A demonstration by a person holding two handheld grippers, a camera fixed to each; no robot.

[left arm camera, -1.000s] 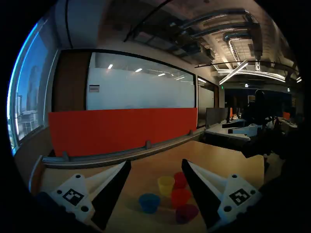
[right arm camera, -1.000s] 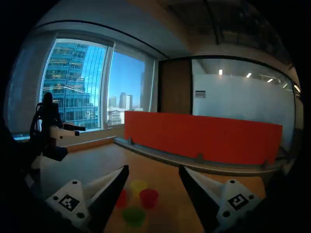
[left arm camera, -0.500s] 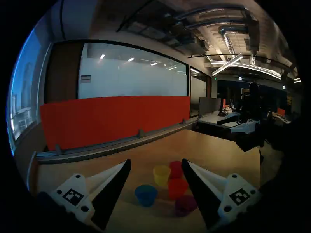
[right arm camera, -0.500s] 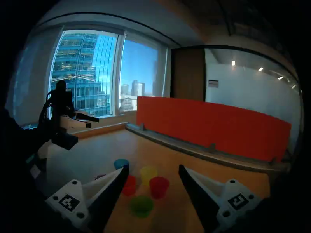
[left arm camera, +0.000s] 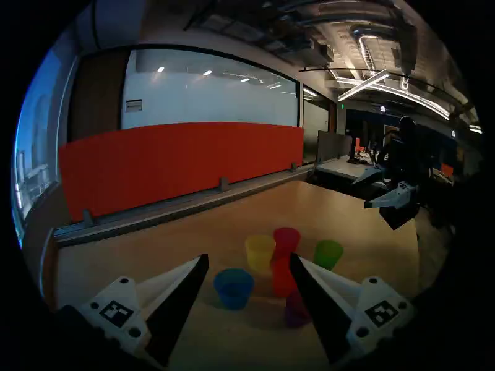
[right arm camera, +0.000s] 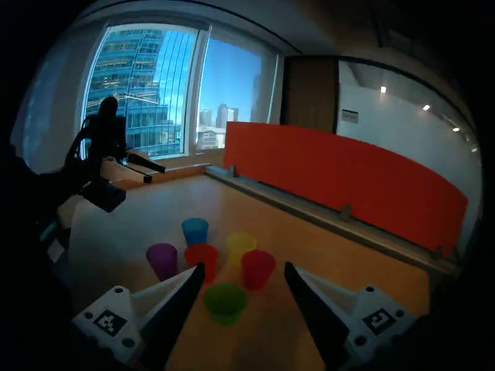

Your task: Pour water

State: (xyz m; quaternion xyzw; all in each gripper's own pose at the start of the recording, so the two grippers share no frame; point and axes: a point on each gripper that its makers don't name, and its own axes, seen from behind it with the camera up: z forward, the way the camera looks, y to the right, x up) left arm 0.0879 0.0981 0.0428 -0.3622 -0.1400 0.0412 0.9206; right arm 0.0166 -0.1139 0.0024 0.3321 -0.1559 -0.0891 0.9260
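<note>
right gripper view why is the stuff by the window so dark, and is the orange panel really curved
Right gripper view: the bright window backlights the left gripper, leaving it mostly silhouette; fisheye distortion bows the orange panel. Left gripper view: dimmer overall, the ceiling strip light glares, the blue cup is sharp.

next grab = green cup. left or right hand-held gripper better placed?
Right, probably. In the right gripper view the green cup sits nearest, between the fingers of the open right hand-held gripper. The left hand-held gripper, also open, frames the blue cup instead; green stands farther off, outside its fingers.
</note>
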